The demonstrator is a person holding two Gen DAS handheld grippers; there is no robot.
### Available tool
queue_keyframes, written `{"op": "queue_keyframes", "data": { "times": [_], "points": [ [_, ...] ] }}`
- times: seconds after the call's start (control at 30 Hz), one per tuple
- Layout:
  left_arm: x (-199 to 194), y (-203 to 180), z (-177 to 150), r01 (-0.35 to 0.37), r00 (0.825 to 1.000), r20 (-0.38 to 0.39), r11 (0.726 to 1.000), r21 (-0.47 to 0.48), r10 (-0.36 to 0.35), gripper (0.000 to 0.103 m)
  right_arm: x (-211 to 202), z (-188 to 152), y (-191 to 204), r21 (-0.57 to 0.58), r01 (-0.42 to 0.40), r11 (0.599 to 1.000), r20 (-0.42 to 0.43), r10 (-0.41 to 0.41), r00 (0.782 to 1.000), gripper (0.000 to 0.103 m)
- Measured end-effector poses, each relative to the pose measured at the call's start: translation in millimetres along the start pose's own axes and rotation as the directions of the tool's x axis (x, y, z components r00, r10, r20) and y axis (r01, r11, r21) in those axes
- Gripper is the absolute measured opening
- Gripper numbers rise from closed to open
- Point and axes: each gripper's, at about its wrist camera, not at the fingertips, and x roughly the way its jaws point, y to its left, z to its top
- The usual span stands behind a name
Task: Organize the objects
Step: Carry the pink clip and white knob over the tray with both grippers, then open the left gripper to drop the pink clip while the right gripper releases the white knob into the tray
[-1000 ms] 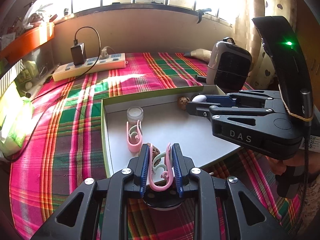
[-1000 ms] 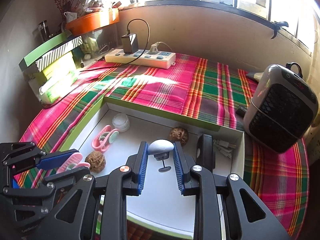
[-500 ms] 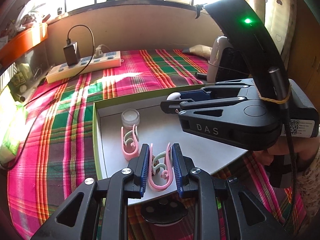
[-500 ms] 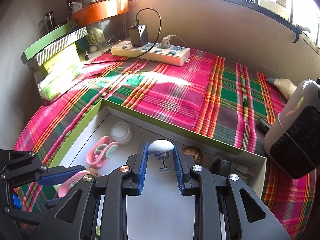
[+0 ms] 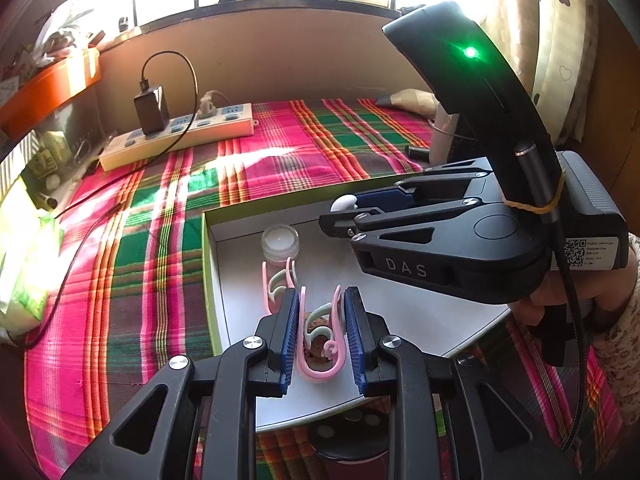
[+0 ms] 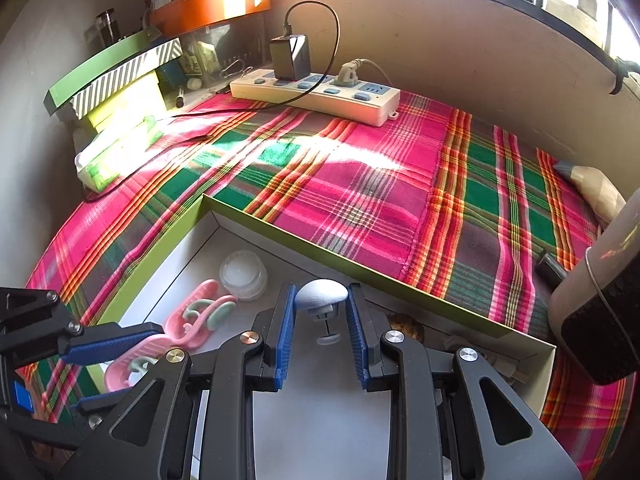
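My left gripper [image 5: 320, 336] is shut on a pink and mint clip [image 5: 318, 354], held above the near left part of the white box [image 5: 208, 248] with green sides. My right gripper [image 6: 320, 316] is shut on a grey-white mushroom-shaped knob [image 6: 321, 295], above the box's far side. It shows in the left wrist view [image 5: 346, 204] too. In the box lie a second pink clip [image 5: 276, 280], a small clear jar [image 5: 281, 240] and a brown walnut [image 6: 406, 328]. The left gripper also shows in the right wrist view [image 6: 120, 356].
The box lies on a pink and green plaid cloth [image 6: 360, 184]. A white power strip [image 6: 316, 94] with a black charger [image 6: 290, 58] lies at the back. A grey heater [image 6: 600, 304] stands at the right. Boxes and an orange tray [image 6: 208, 4] are stacked at the left.
Both grippers have moved left and toward the box's far left corner, each still holding its object. The right gripper has swung across in front of the left one.
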Motion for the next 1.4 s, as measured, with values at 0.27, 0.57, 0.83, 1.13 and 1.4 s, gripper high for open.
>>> {"op": "queue_keyframes", "data": {
  "times": [0.27,0.57,0.83,1.13,1.4],
  "points": [
    [1.2,3.5,1.1,0.003,1.000,-0.005,1.000,-0.006,-0.003,0.021,8.8,1.4,1.1,-0.012,0.021,1.000,-0.046,-0.021,0.999,0.027],
    [2.6,4.2,0.3,-0.009,1.000,-0.011,1.000,-0.010,0.009,0.021,11.1,1.1,3.1,-0.026,0.032,0.999,-0.061,-0.034,0.998,0.027],
    [7.6,7.2,-1.7,-0.010,1.000,-0.024,1.000,-0.027,0.010,0.021,10.0,0.3,4.8,-0.032,0.036,0.999,-0.062,-0.038,0.997,0.027],
    [9.1,7.7,-1.8,-0.019,1.000,-0.024,0.999,-0.029,0.018,0.027,9.4,0.5,3.6,-0.015,0.037,0.999,-0.059,-0.038,0.998,0.034],
    [7.8,7.5,-2.5,-0.018,1.000,-0.022,0.999,-0.028,0.017,0.030,8.1,0.7,5.9,-0.009,0.039,0.999,-0.051,-0.039,0.998,0.039]
  ]
}}
